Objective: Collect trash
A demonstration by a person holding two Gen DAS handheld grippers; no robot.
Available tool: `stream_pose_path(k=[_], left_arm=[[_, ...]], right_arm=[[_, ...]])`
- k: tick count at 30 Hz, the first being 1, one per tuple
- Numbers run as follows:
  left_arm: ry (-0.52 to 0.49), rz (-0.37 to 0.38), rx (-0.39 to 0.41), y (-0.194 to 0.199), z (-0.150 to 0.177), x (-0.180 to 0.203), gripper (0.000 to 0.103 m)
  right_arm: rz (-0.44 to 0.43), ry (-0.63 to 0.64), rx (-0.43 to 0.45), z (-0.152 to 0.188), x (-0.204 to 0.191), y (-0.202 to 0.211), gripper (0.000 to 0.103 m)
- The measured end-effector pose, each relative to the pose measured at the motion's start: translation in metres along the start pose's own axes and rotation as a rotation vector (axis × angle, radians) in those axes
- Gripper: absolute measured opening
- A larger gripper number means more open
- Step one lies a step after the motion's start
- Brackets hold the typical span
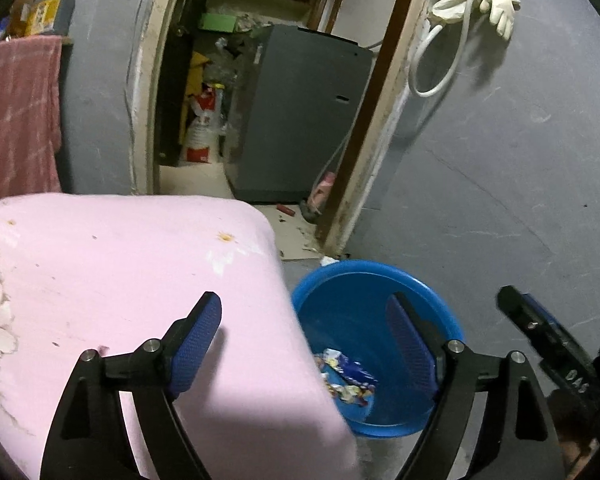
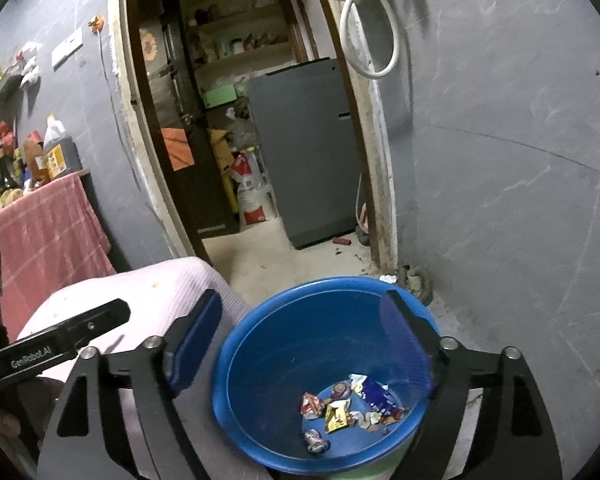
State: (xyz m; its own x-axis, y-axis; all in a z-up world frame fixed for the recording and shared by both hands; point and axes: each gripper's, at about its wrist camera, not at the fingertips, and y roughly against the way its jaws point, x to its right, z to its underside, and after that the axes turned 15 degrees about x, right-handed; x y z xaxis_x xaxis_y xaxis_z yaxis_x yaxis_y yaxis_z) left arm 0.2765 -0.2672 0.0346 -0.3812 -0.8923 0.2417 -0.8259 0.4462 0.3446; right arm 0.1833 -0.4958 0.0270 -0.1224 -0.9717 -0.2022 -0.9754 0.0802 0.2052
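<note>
Right gripper [image 2: 304,316] gapes empty over blue basin [image 2: 260,344] holding wrappers [image 2: 352,408].

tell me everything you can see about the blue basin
The round blue plastic basin stands upright and open on the grey floor, beside the pink cloth-covered surface, whose corner hides part of its rim in the left wrist view. Its glossy, smooth walls slope down to a flat bottom holding a loose heap of crumpled wrappers, including a blue packet and a yellow one. Something pale green shows under its near edge. Neither gripper touches it; both are open and empty.
</note>
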Motion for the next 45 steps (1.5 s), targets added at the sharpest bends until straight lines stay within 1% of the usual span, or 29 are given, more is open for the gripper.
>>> stream_pose_path(k=[2, 3, 4, 5, 6, 7, 13, 17, 23, 26, 30, 39, 45], left_arm=[[-0.018, -0.011, 0.013, 0.002, -0.001, 0.001, 0.081], [-0.027, -0.018, 0.021, 0.003, -0.001, 0.002, 0.083], [-0.034, -0.024, 0.027, 0.004, -0.001, 0.003, 0.087], [-0.036, -0.027, 0.033, 0.005, 0.001, 0.004, 0.095], [-0.039, -0.034, 0.051, 0.009, 0.001, 0.005, 0.097], [-0.040, -0.037, 0.075, 0.013, 0.000, 0.004, 0.097], [-0.061, -0.040, 0.140, 0.028, -0.007, 0.001, 0.098], [-0.066, -0.041, 0.182, 0.040, -0.011, -0.002, 0.101], [-0.090, -0.043, 0.222, 0.056, -0.016, -0.004, 0.101], [-0.110, -0.045, 0.234, 0.063, -0.016, -0.006, 0.101], [-0.108, -0.045, 0.244, 0.071, -0.016, -0.009, 0.101], [-0.100, -0.055, 0.276, 0.106, -0.019, -0.022, 0.101], [-0.094, -0.061, 0.288, 0.134, -0.022, -0.033, 0.101]], right_arm=[[0.007, -0.005, 0.014, -0.001, 0.001, 0.003, 0.092], [0.008, -0.008, 0.021, -0.002, 0.001, 0.004, 0.096], [0.008, -0.010, 0.030, -0.003, 0.002, 0.006, 0.100], [0.009, -0.012, 0.041, -0.004, 0.002, 0.008, 0.102], [0.008, -0.013, 0.052, -0.006, 0.002, 0.010, 0.102], [0.007, -0.013, 0.059, -0.007, 0.001, 0.011, 0.103], [0.003, 0.002, 0.097, -0.013, -0.005, 0.019, 0.103], [-0.007, 0.035, 0.135, -0.017, -0.013, 0.026, 0.103], [-0.029, 0.086, 0.198, -0.021, -0.024, 0.038, 0.103], [-0.036, 0.128, 0.214, -0.022, -0.032, 0.043, 0.103], [-0.036, 0.165, 0.215, -0.021, -0.042, 0.045, 0.103], [-0.038, 0.151, 0.220, -0.024, -0.052, 0.062, 0.103], [-0.074, 0.154, 0.228, -0.025, -0.069, 0.087, 0.103]])
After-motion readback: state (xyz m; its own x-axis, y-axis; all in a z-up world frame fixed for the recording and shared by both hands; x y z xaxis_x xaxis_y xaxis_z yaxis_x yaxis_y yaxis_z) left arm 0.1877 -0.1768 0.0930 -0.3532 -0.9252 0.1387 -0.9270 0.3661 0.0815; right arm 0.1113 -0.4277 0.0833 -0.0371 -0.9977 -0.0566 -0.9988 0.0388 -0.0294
